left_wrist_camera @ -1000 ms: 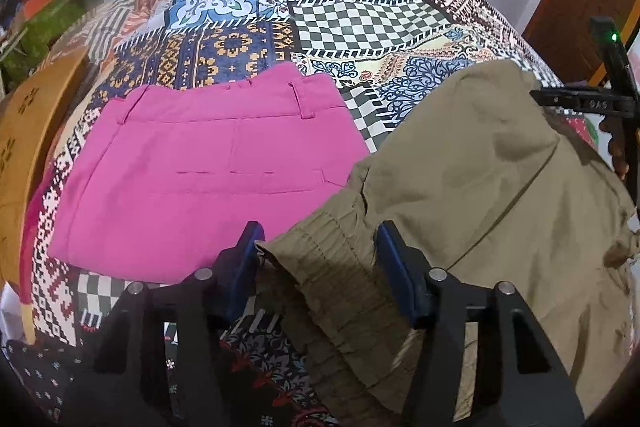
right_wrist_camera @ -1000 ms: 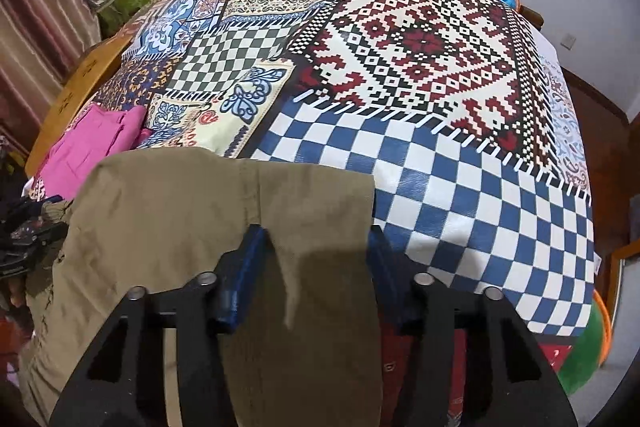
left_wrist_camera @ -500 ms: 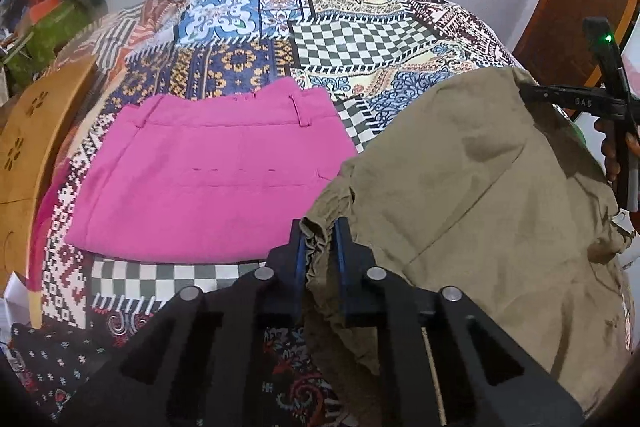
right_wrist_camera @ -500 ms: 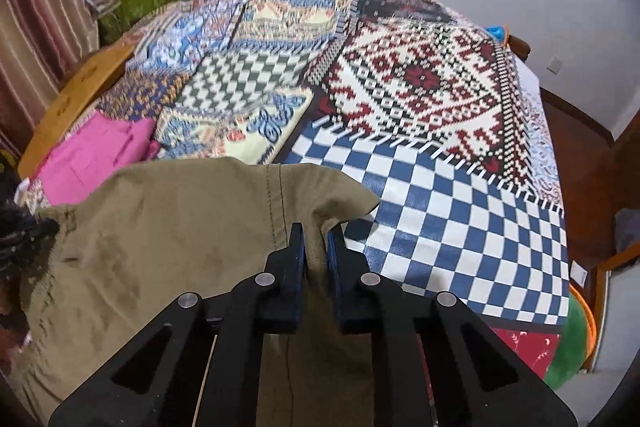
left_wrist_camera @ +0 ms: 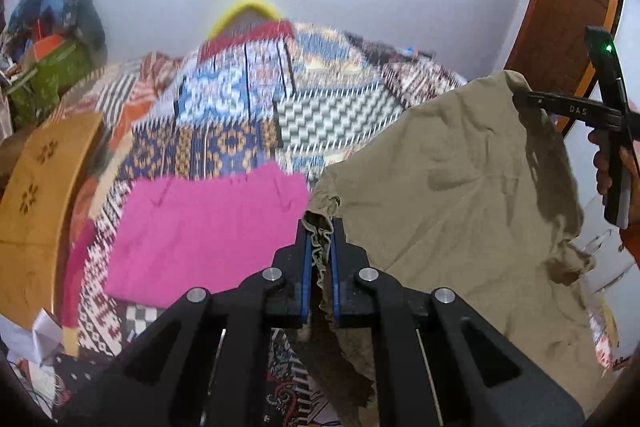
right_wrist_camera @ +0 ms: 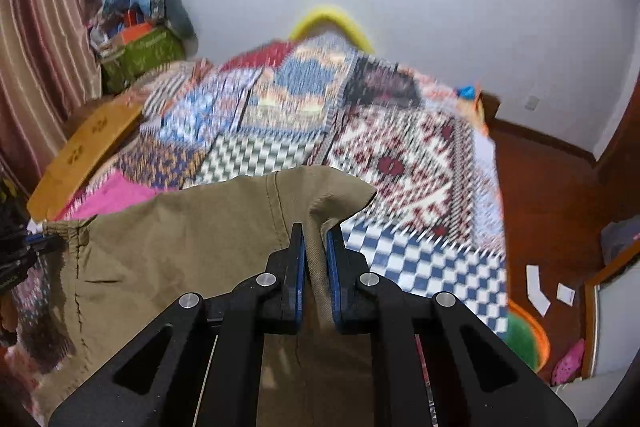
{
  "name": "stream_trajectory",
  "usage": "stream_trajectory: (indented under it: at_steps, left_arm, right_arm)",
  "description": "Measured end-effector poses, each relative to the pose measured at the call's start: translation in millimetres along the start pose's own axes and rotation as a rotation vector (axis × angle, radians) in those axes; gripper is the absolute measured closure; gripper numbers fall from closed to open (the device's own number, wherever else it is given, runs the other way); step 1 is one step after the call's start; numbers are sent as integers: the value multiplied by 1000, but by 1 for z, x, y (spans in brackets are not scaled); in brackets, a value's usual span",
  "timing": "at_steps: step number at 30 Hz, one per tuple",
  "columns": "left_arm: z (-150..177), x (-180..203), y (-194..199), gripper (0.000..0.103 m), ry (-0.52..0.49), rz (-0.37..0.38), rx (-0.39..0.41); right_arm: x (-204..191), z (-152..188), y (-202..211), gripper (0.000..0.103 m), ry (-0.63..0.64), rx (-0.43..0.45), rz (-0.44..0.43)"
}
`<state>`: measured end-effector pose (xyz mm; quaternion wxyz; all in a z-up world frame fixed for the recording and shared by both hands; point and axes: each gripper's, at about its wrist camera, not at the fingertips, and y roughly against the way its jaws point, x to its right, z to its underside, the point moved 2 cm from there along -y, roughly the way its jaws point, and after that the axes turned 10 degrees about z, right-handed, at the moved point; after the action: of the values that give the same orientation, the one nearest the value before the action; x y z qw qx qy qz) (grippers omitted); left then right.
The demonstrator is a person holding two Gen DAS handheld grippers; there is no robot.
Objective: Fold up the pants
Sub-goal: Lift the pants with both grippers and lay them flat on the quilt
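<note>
A bed (left_wrist_camera: 224, 131) fills most of the room, spread with a patchwork cover (right_wrist_camera: 400, 163) of checks and woven-looking patterns, its print smeared by blur. The khaki pants (left_wrist_camera: 448, 195) are lifted off the cover and hang stretched between the two grippers, the cloth sagging in creases beneath them. Beside them, flat on the cover, lies a folded pink garment (left_wrist_camera: 200, 227). A curved wooden board (left_wrist_camera: 36, 195) runs along the far left edge of the bed. The left gripper (left_wrist_camera: 319, 251) has just been closing and now pinches the gathered elastic cuff of the pants. The right gripper (right_wrist_camera: 315, 259) is pressed together on the opposite edge, a fold of khaki bunched between its blue pads (right_wrist_camera: 301, 275).
</note>
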<state>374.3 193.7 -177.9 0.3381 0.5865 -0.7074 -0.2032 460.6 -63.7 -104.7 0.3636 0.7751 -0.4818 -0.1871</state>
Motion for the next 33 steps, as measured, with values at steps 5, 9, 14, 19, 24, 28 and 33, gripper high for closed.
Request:
stream_trajectory:
  at_steps: [5,9,14,19,24,28,33]
  left_arm:
    - [-16,12,35,96,-14,29,76]
    - [-13,24,57,96,-38,43,81]
    - [0,44,84,96,-81,56,87]
    - [17,62,105,96,-92,74,85]
    - [37,70,120,96,-86,87,81]
    - [55,75,128,96,-88,78,67]
    - [80,85,136,96,-116,74,41]
  right_arm:
    - [9,-11,40,94,-49,78,-16]
    - [10,-4,73,94,-56,112,-24]
    - [9,16,112,94,-77,144,-46]
    - [4,40,141,94,-84,154,-59]
    - [2,66,163,94,-102,154,-70]
    - [2,90,174,94,-142,147,-90]
    - [2,126,187,95,-164,117,-77]
